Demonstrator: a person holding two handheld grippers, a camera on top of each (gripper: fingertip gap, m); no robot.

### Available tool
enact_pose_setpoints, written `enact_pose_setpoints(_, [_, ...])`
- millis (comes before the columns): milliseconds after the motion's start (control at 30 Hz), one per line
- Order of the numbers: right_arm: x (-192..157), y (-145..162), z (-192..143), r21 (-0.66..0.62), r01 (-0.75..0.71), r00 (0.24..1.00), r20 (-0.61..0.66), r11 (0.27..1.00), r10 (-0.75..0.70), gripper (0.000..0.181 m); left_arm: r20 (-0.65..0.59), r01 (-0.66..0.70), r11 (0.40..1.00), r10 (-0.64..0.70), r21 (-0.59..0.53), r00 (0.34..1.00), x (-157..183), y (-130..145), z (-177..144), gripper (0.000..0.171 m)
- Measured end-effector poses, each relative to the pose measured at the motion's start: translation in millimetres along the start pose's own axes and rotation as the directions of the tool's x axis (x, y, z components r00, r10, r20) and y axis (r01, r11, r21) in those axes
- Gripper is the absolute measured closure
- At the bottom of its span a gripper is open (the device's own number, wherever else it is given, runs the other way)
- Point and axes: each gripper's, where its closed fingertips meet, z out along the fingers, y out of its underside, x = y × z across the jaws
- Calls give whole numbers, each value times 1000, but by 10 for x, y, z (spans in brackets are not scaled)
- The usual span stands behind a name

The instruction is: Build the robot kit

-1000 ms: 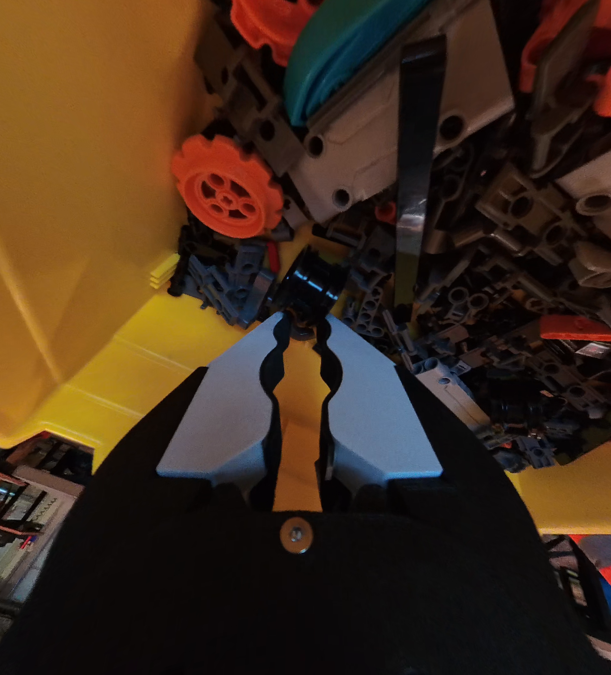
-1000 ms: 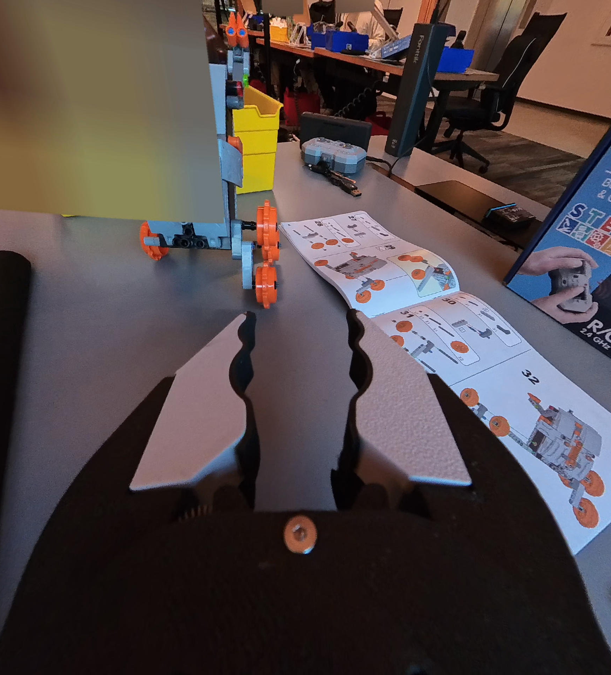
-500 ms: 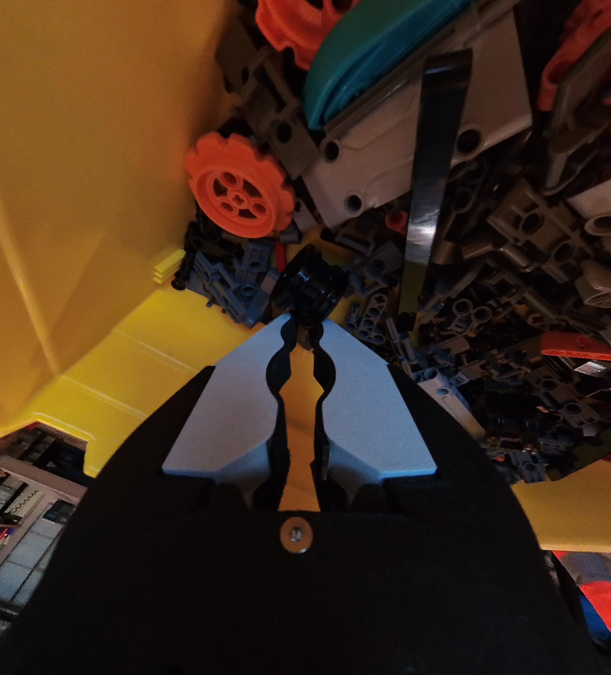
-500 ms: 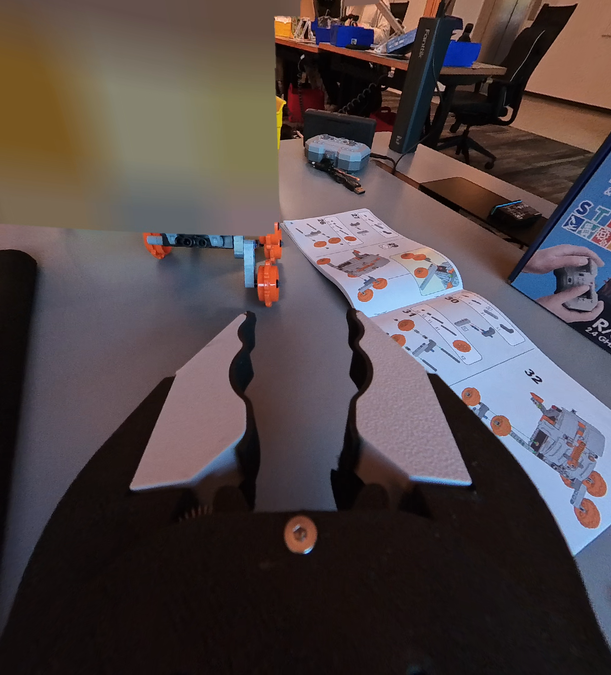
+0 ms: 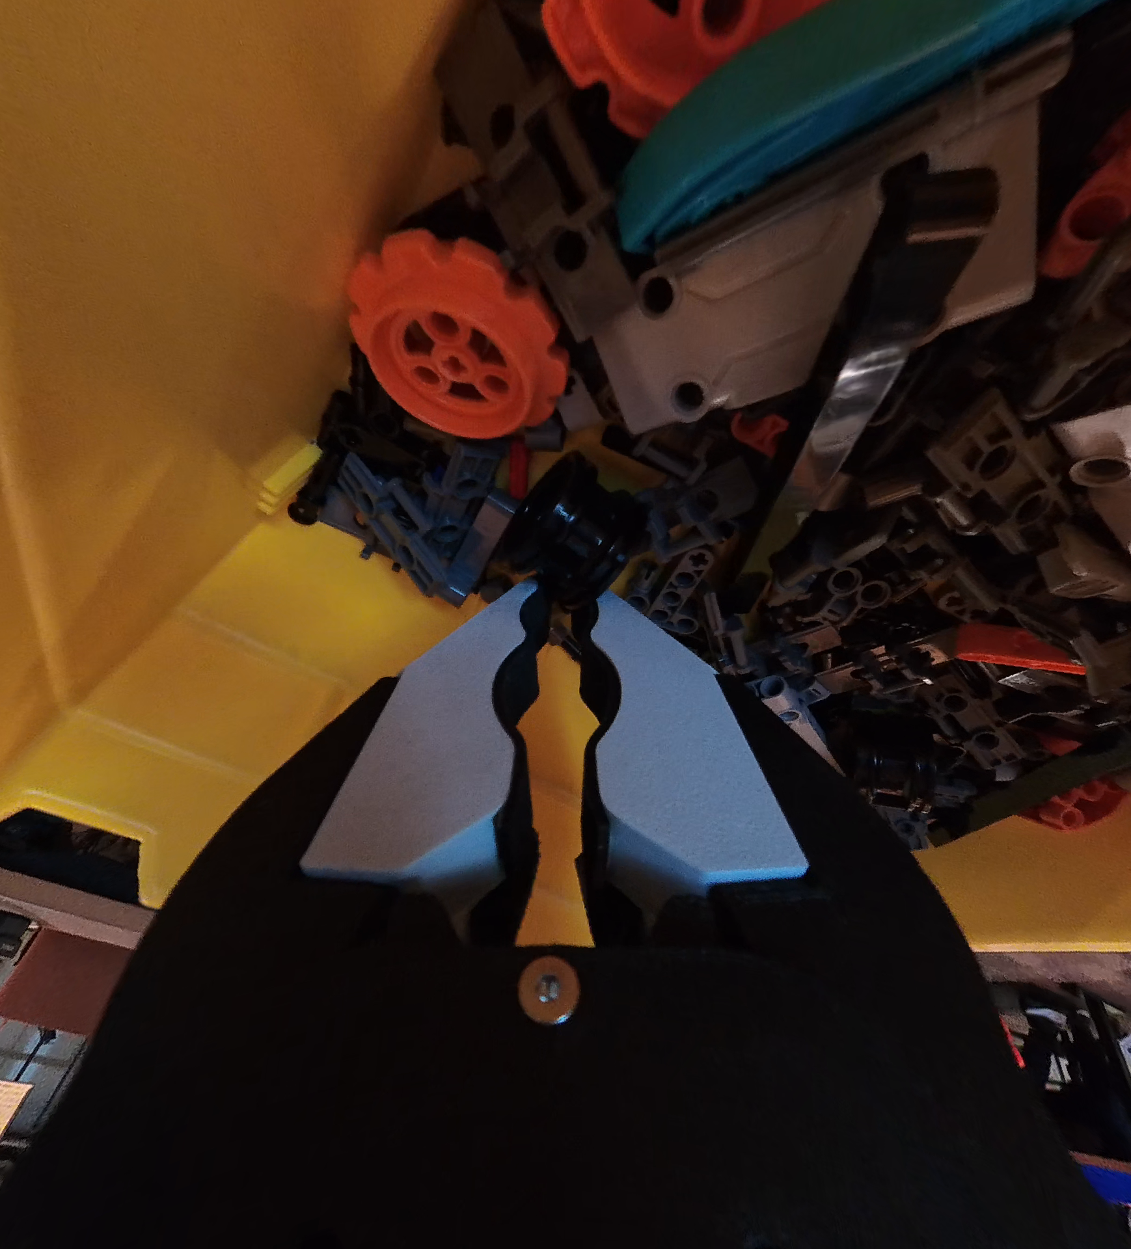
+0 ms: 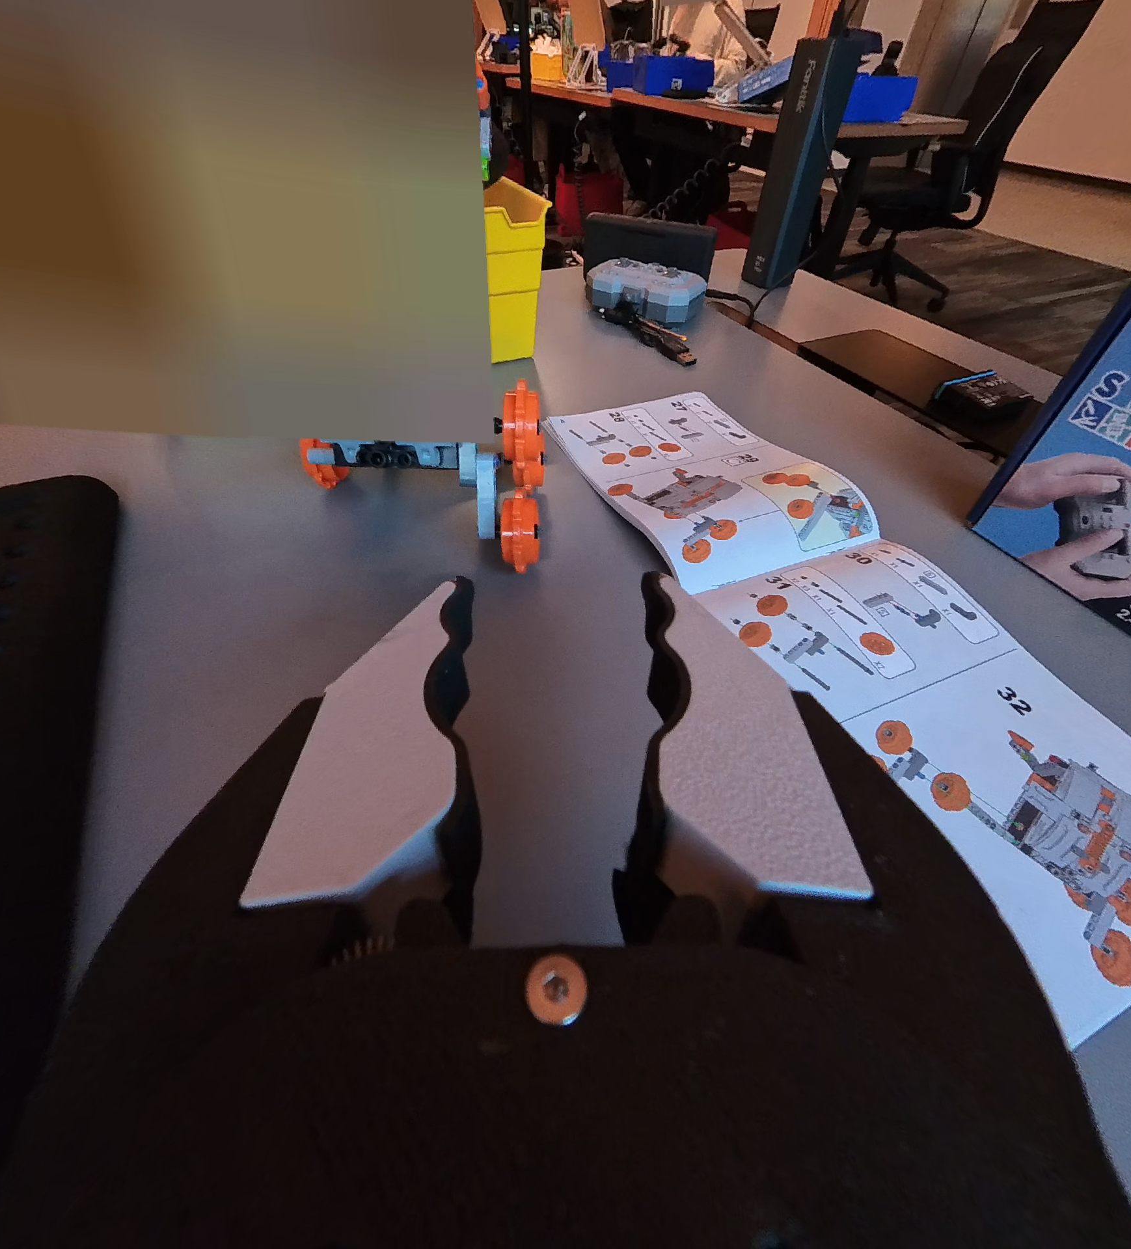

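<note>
a grey table point(image 6: 225, 608) in an office carries an open instruction booklet point(image 6: 820, 608) right of the right gripper point(image 6: 552, 588), whose jaws gape empty short of a part-built orange-wheeled model point(image 6: 482, 466); inside a yellow bin point(image 5: 143, 338) of loose bricks, the left gripper point(image 5: 561, 595) pinches a black wheel hub point(image 5: 569, 530) near an orange wheel point(image 5: 454, 334)

Open instruction booklet point(image 6: 820, 608), blue box point(image 6: 1117, 432).

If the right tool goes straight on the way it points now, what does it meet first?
The right tool is open and holds nothing. Straight ahead lies bare grey table, then the orange-wheeled brick model, its nearest wheel just left of the line. Depth is unclear, so it may graze or pass it.
</note>
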Motion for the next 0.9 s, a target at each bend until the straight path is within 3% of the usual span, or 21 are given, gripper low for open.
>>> enact_pose_setpoints(100, [-22,-10,-7,3,-1,1000,9,1000,1,130,22,-19,1000,19,-6,1000,-5,5,-1,169])
enact_pose_setpoints(233, [-25,-11,-11,3,-1,1000,11,1000,1,130,-19,59,998,-59,-7,998,42,88,-62,169])
enact_pose_setpoints(367, [-46,-29,-14,10,-5,1000,16,1000,5,130,-109,218,959,-201,183,974,97,165,-454,169])
enact_pose_setpoints(467, [-67,-38,-5,8,14,1000,14,1000,-14,130,-323,369,839,-248,399,913,342,156,-965,169])
enact_pose_setpoints(600, [-98,-17,23,-8,43,999,13,999,-43,130,-600,524,624,-109,580,793,983,40,-1793,170])
enact_pose_setpoints(733, [-40,-72,-3,9,71,997,-35,997,-71,130,-630,552,480,3,682,777,1889,-425,-2657,169])
enact_pose_setpoints(833, [297,-245,-216,21,196,959,-215,980,-187,128,-519,451,543,-32,708,854,2385,-1101,-2887,169])
enact_pose_setpoints(900, [778,-376,-600,-49,358,816,-469,933,-338,128,-504,381,604,40,700,863,2701,-1685,-2978,169])
